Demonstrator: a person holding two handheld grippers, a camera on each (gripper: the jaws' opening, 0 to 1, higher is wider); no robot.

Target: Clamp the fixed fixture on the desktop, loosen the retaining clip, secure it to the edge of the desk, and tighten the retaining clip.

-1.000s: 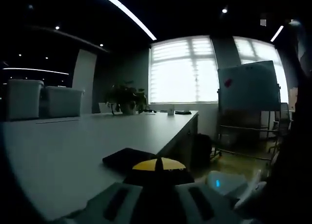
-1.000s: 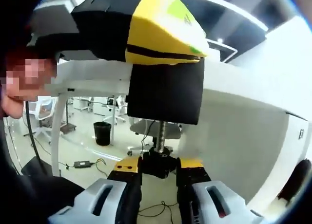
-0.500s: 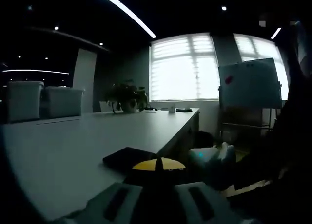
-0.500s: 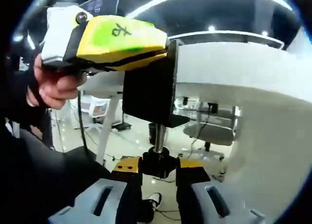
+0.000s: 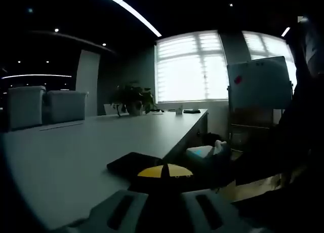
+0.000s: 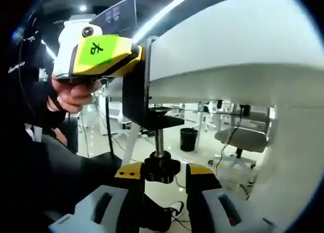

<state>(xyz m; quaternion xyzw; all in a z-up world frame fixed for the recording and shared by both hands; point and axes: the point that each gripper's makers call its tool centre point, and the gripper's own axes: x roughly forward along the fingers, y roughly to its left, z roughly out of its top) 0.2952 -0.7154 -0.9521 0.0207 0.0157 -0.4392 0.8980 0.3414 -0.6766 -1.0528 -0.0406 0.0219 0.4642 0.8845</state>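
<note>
The black clamp fixture (image 6: 134, 96) sits over the edge of the white desk (image 6: 228, 66), with its threaded screw hanging below. In the right gripper view my right gripper (image 6: 163, 174) is shut on the black screw knob (image 6: 161, 166), yellow tips on either side of it. My left gripper (image 6: 98, 55), yellow and green and held by a hand, grips the fixture's top from above the desk. In the left gripper view the left gripper (image 5: 164, 176) is shut on the fixture's black top plate (image 5: 132, 163) lying on the desk (image 5: 101, 137). The right gripper (image 5: 205, 154) shows beyond the desk edge.
A potted plant (image 5: 131, 99), two white bins (image 5: 23, 104) and small items stand at the far end of the desk. A whiteboard (image 5: 259, 83) stands to the right. Under the desk are an office chair (image 6: 243, 139) and a black waste bin (image 6: 188, 138).
The right gripper view has swung round the screw while staying on the knob; the desk underside now lies to the right. In the left gripper view the right gripper moved closer to the desk edge.
</note>
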